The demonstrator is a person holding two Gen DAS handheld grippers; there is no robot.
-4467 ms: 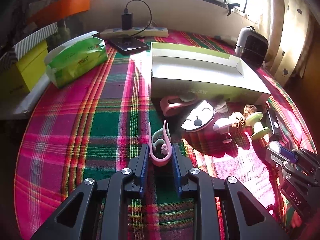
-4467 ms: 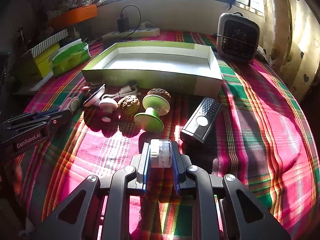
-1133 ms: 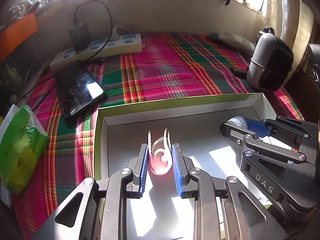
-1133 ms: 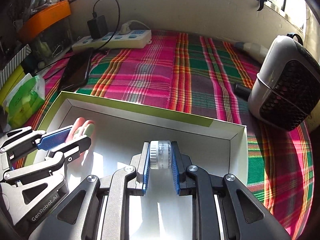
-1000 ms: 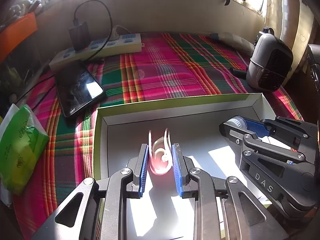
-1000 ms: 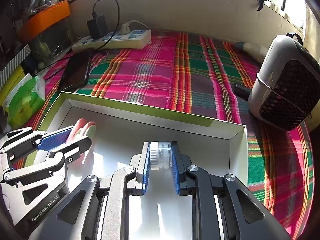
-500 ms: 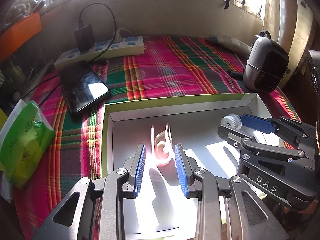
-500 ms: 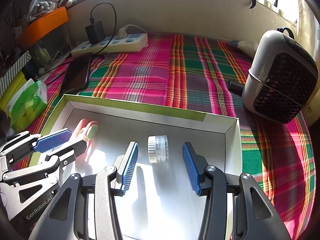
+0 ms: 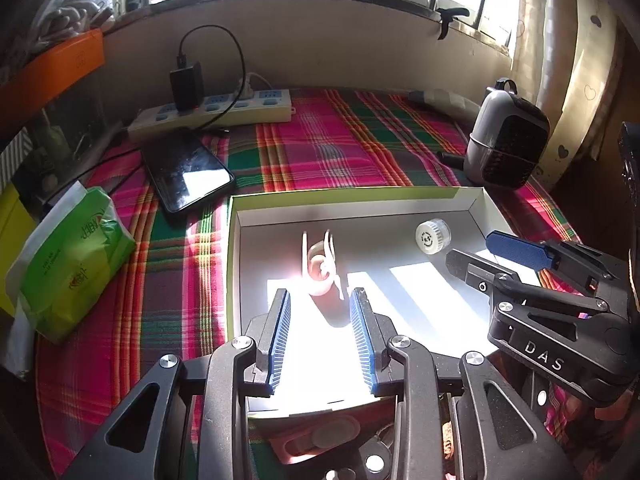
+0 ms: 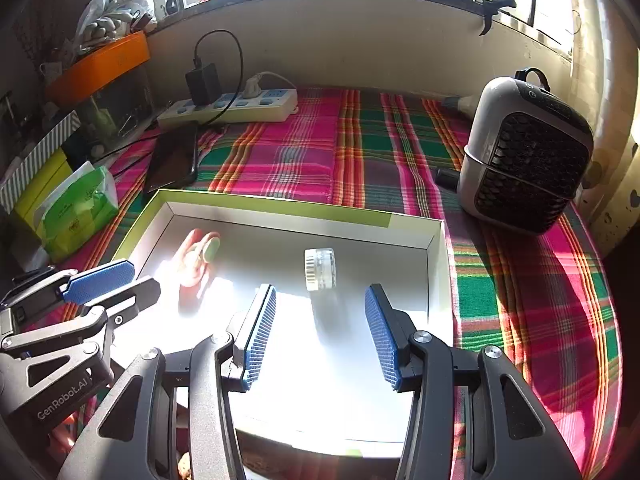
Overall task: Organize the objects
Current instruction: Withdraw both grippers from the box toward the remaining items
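Observation:
A shallow white box with a green rim [image 9: 344, 195] [image 10: 276, 203] lies on the plaid cloth. Inside it lie a pink clip-like object [image 9: 320, 269] [image 10: 198, 258] and a small clear round jar with a white lid [image 9: 432, 237] [image 10: 320, 269]. My left gripper [image 9: 320, 304] is open and empty, just behind the pink object. My right gripper [image 10: 320, 300] is open and empty, just behind the jar; it also shows in the left wrist view [image 9: 496, 248]. The left gripper shows in the right wrist view [image 10: 108, 280].
A black phone [image 9: 187, 172], a white power strip with a charger [image 9: 212, 112], a green tissue pack [image 9: 72, 256] and a grey mini heater [image 10: 524, 160] stand around the box. More small objects [image 9: 316, 438] lie in front of the box, under my left gripper.
Both grippers have opened and let go: the pink object and the jar now lie in the box. Both grippers have drawn back and up a little.

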